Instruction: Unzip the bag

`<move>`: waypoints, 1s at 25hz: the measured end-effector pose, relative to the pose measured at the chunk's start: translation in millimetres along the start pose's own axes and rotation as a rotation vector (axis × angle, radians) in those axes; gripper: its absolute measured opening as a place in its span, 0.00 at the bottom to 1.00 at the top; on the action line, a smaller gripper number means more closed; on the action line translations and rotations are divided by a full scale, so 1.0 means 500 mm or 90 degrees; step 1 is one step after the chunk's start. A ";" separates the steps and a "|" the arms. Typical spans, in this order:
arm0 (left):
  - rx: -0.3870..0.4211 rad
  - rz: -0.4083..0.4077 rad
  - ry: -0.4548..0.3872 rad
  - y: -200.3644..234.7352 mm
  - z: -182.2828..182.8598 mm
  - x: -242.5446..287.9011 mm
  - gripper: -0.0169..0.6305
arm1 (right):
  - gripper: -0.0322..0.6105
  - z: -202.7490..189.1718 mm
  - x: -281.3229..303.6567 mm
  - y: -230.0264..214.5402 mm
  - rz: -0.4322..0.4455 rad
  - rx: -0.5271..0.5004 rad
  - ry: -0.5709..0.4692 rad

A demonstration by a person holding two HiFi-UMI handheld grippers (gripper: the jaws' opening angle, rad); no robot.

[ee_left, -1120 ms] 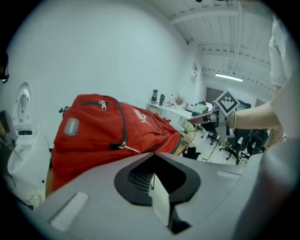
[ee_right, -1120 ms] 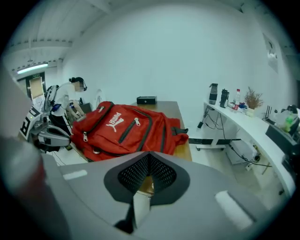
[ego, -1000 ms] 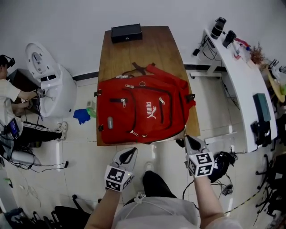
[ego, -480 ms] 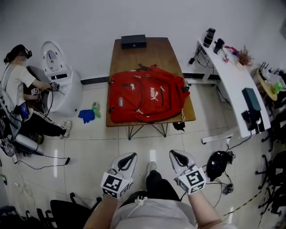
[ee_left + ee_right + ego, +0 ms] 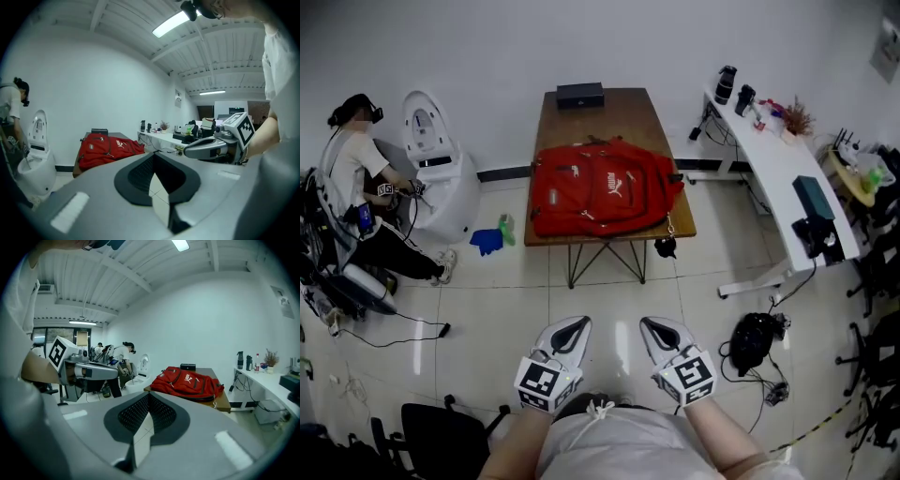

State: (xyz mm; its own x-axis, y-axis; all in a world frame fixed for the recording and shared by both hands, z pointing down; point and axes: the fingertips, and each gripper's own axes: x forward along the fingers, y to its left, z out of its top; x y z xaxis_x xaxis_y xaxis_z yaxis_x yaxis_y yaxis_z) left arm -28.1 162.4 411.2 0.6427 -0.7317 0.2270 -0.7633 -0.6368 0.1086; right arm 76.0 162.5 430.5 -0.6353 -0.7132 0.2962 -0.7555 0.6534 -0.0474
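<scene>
Bag point(image 5: 605, 192) flat on table point(image 5: 619, 103), upper centre of frame. Left gripper point(image 5: 570, 328) and right gripper point(image 5: 659, 328) at lower centre, well apart from bag, both closed, empty. Zip state too small to tell; no unzipping under way.

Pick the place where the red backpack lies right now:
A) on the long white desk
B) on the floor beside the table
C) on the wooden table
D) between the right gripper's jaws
C: the red backpack lies flat on the wooden table, covering most of its near half.
</scene>
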 end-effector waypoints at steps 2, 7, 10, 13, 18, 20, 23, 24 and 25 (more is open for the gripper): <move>-0.003 0.009 -0.008 -0.028 0.000 -0.011 0.04 | 0.06 -0.004 -0.023 0.012 0.011 -0.010 0.002; -0.005 0.018 -0.022 -0.104 -0.008 -0.029 0.04 | 0.06 -0.005 -0.079 0.025 0.032 -0.035 -0.007; -0.002 0.016 -0.031 -0.130 -0.003 -0.035 0.04 | 0.06 0.002 -0.101 0.029 0.034 -0.041 -0.019; -0.001 0.017 -0.040 -0.144 0.005 -0.036 0.04 | 0.06 0.003 -0.115 0.031 0.036 -0.049 -0.021; 0.008 0.010 -0.049 -0.161 0.012 -0.037 0.04 | 0.06 0.008 -0.124 0.036 0.040 -0.055 -0.010; 0.005 0.011 -0.049 -0.161 0.012 -0.037 0.04 | 0.06 0.000 -0.123 0.036 0.044 -0.058 -0.024; 0.001 0.009 -0.048 -0.162 0.014 -0.036 0.04 | 0.06 0.004 -0.123 0.031 0.041 -0.058 -0.027; 0.001 0.009 -0.049 -0.162 0.015 -0.036 0.04 | 0.06 0.007 -0.123 0.028 0.039 -0.059 -0.026; 0.002 0.010 -0.050 -0.161 0.017 -0.035 0.04 | 0.06 0.008 -0.123 0.023 0.038 -0.063 -0.026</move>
State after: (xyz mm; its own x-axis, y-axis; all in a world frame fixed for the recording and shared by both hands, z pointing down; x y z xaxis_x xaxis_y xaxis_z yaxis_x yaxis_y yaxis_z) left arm 22.7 224.5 390.4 0.6333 -0.7589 0.1515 -0.7737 -0.6253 0.1020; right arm 105.7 212.8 407.9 -0.6859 -0.6810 0.2564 -0.6984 0.7151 0.0309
